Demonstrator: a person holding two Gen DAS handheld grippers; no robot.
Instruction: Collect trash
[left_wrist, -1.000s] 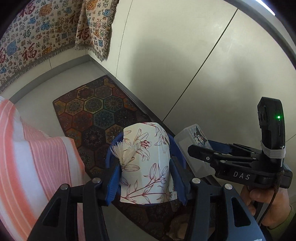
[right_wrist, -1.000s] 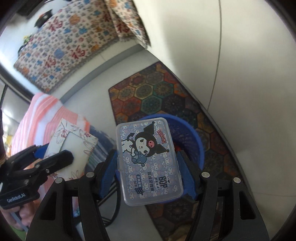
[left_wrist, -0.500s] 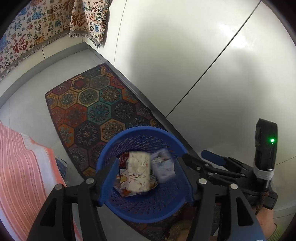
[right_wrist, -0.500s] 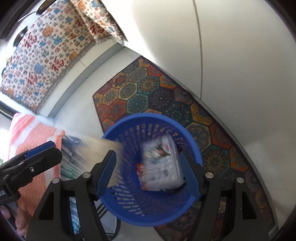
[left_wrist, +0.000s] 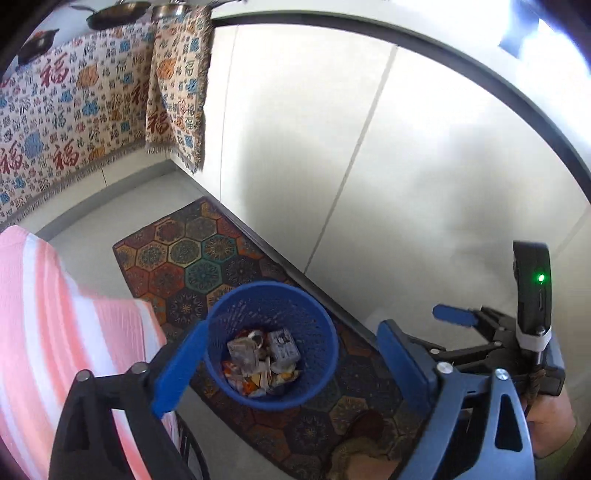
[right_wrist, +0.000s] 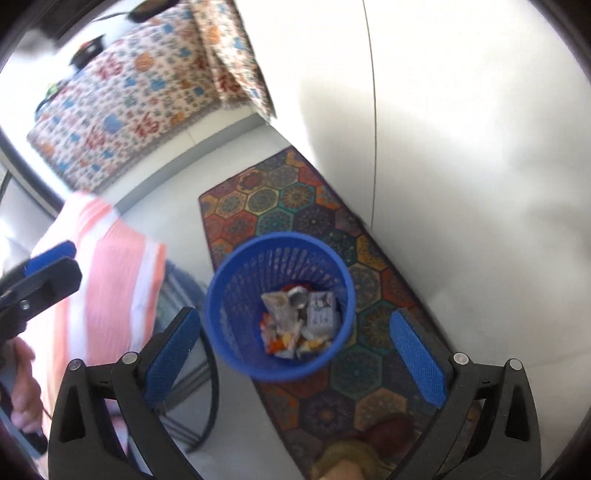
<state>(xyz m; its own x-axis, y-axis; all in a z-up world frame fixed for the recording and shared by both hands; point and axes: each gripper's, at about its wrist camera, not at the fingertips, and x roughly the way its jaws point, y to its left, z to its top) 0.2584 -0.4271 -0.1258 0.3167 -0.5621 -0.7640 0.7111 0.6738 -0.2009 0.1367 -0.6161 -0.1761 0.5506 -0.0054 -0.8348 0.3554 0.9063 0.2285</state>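
At the far left a pink-and-white striped cloth (left_wrist: 55, 332) drapes over something just beside the floor mat. My left gripper (left_wrist: 291, 360) points down at the blue mesh wastebasket (left_wrist: 325, 339); its jaws are opening, already spread wide, with nothing between the blue pads (left_wrist: 181, 365). The basket stands on the hexagon-patterned rug (left_wrist: 192, 258), which lies along the foot of the pale wall panels (left_wrist: 388, 166). Inside the basket lies the trash: a floral paper box (left_wrist: 242, 352) on the left and a small cartoon-printed plastic case (left_wrist: 282, 345) just beside it on the right, both resting on crumpled wrappers (left_wrist: 258, 380). Further right my right gripper (right_wrist: 297, 350) hangs over the same basket, its jaws also opening wide and empty. A patterned throw (left_wrist: 74, 122) hangs in the background.
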